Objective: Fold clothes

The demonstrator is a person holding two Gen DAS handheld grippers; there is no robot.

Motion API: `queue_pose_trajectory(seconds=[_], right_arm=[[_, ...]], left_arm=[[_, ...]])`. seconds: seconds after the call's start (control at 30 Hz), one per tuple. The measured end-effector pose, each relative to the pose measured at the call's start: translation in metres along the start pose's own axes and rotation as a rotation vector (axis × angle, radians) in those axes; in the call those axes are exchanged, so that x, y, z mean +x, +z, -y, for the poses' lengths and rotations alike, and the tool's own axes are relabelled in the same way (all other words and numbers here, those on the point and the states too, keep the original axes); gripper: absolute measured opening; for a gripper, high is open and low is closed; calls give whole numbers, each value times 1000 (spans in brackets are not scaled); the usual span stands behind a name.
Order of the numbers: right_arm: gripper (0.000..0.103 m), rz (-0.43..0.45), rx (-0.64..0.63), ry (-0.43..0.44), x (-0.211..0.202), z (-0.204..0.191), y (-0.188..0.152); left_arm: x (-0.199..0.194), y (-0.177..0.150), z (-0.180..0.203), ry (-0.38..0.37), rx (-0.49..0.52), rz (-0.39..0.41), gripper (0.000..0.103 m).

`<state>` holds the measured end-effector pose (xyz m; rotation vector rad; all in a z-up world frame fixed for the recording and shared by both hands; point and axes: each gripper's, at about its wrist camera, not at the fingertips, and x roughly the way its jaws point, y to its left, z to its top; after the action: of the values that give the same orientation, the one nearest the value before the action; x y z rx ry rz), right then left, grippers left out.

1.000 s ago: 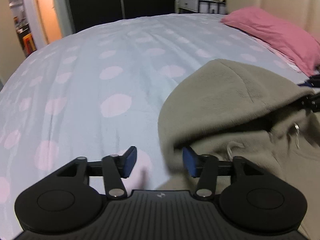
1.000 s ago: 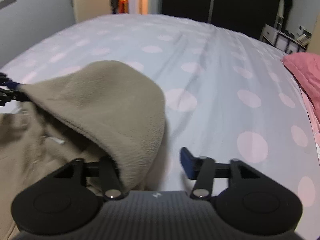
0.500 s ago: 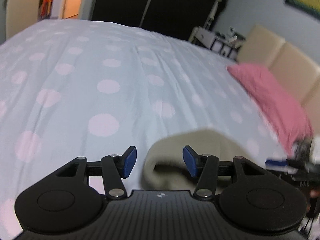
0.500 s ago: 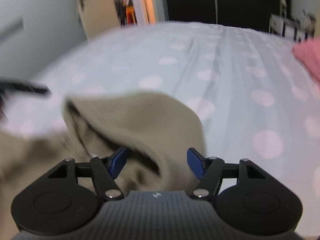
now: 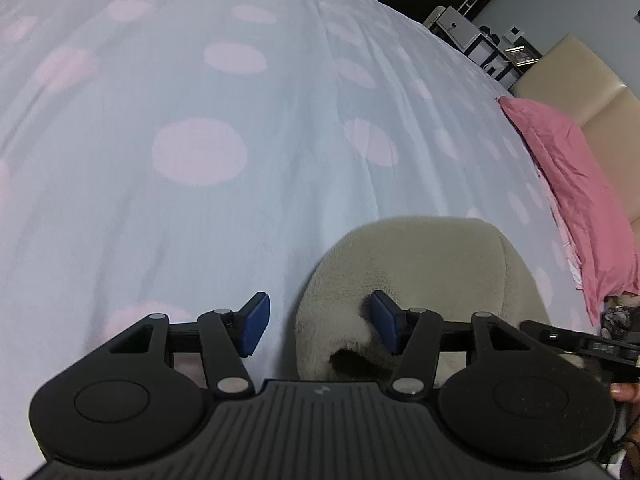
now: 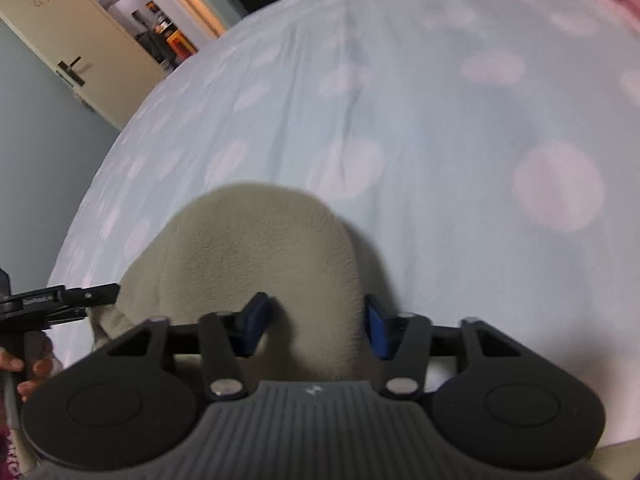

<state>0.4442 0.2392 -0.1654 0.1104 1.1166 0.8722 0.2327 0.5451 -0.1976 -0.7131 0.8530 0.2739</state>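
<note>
We have a beige fleece hoodie (image 5: 420, 276) on the bed (image 5: 200, 140), and only its hood end shows; the body of the garment runs back under both cameras, out of sight. Taking the pink pillow (image 5: 576, 192) as our landmark, the hood sits on the spotted cover to the near side of it, apart from it, with bare cover between.

Our left hand-held gripper (image 5: 316, 326) is spread wide: one blue pad hangs over the bare cover, the other presses into the fleece at the hood's left edge, and nothing is pinched. Our right hand-held gripper (image 6: 316, 326) is spread as well, straddling the rounded hood with a pad on either side of it, not closed on the cloth.

How far along are we? We can't settle that. The hood looks puffed and rounded, with a dark opening below it in the left view, so that part is not lying flat. Whether the sleeves and body are folded we cannot tell, since they are hidden.

As for direction, the crown of the hood points away from us, across the bed. We judge the long axis runs from that crown straight back toward us, roughly alongside the pillow's length.
</note>
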Motion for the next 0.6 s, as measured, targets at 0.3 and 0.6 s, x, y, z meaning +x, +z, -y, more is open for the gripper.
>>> queue_pose_trajectory(seconds=[0.3,0.6], right_arm=[[16,176,-289,32,-20,-46,11],[17,192,-342,-80,7,-58,17]], left_arm=[[-69,-21,18,-65,86,293,20],[-43,-45,14,47,119,283,21]])
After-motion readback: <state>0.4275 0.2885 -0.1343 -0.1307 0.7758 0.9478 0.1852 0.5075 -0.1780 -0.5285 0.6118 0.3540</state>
